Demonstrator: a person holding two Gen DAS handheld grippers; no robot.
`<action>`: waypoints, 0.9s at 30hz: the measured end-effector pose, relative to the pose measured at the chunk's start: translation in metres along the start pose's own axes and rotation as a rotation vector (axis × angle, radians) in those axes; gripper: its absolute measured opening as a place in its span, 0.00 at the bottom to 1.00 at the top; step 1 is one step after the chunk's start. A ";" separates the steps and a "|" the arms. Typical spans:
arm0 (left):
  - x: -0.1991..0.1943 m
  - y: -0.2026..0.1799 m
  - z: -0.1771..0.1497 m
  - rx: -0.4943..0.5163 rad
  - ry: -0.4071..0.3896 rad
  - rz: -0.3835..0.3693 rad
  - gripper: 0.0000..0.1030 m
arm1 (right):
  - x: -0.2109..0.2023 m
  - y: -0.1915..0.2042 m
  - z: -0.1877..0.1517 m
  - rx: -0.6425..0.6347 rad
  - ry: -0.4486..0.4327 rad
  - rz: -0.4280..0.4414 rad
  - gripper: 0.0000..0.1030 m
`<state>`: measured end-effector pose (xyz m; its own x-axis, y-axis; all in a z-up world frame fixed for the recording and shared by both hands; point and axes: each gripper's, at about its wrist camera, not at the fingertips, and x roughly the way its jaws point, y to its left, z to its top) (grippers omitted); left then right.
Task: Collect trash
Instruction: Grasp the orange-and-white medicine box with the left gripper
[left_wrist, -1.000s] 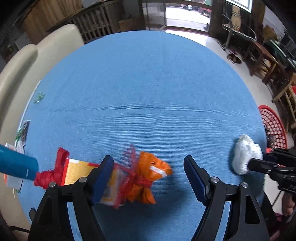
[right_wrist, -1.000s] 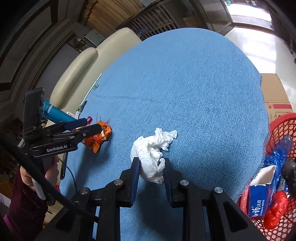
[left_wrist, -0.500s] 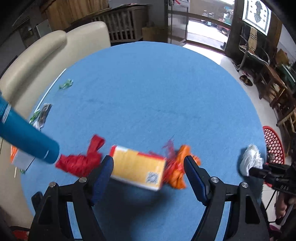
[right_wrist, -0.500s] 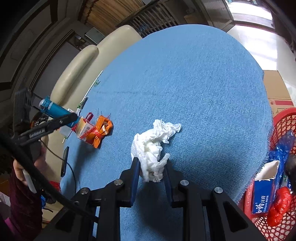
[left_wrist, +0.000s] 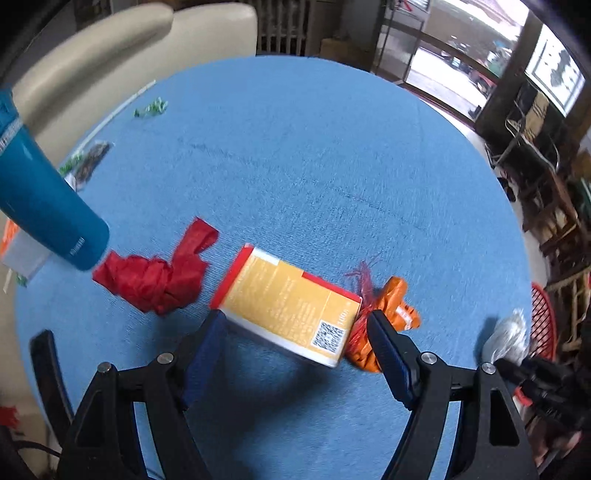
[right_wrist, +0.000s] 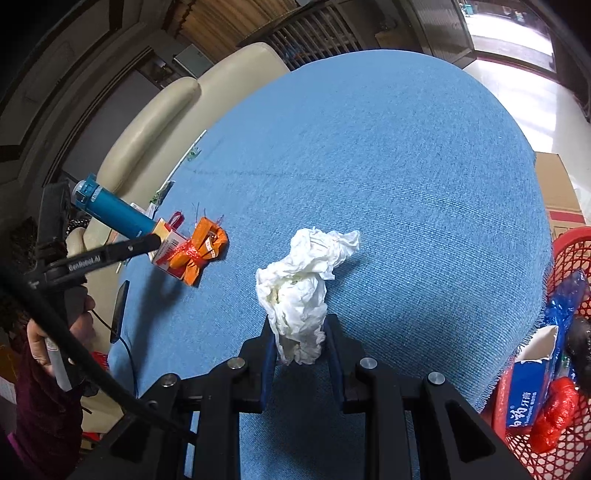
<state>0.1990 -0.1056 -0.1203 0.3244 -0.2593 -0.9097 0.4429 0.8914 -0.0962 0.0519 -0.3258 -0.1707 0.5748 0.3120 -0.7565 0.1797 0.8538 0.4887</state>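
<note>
**Left tool swings over to the carton while the right keeps its tissue**

The blue-covered worktop (left_wrist: 295, 155) carries the remaining litter along its near left edge; the red basket (right_wrist: 569, 258) sits beyond its right edge, already holding a blue packet and red wrapping.

A second ago the left tool (left_wrist: 295, 328) straddled the orange wrapper (left_wrist: 391, 317). It has since slid sideways and rolled, so the yellow carton (left_wrist: 291, 302) now lies between its spread, released jaws, with nothing pinched yet. The wrapper sits just beside the right finger, and the red crumpled plastic (left_wrist: 155, 277) to the left. The carton looks like the next pick.

The right tool (right_wrist: 299, 347) has hardly moved, still clenched on the white tissue (right_wrist: 303, 280), near the basket side, apparently awaiting the drop.
</note>
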 end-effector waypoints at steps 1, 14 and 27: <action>0.004 0.002 0.002 -0.015 0.007 -0.003 0.76 | 0.000 0.000 0.000 -0.002 0.000 0.000 0.26; 0.024 0.001 0.023 -0.166 0.072 -0.012 0.76 | -0.003 -0.004 -0.003 -0.004 -0.009 0.015 0.26; 0.030 0.008 0.019 -0.157 0.037 0.006 0.53 | -0.007 0.004 -0.009 -0.028 -0.022 -0.003 0.26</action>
<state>0.2278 -0.1136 -0.1412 0.2943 -0.2427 -0.9244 0.3043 0.9407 -0.1501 0.0420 -0.3209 -0.1675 0.5918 0.3007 -0.7479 0.1591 0.8660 0.4741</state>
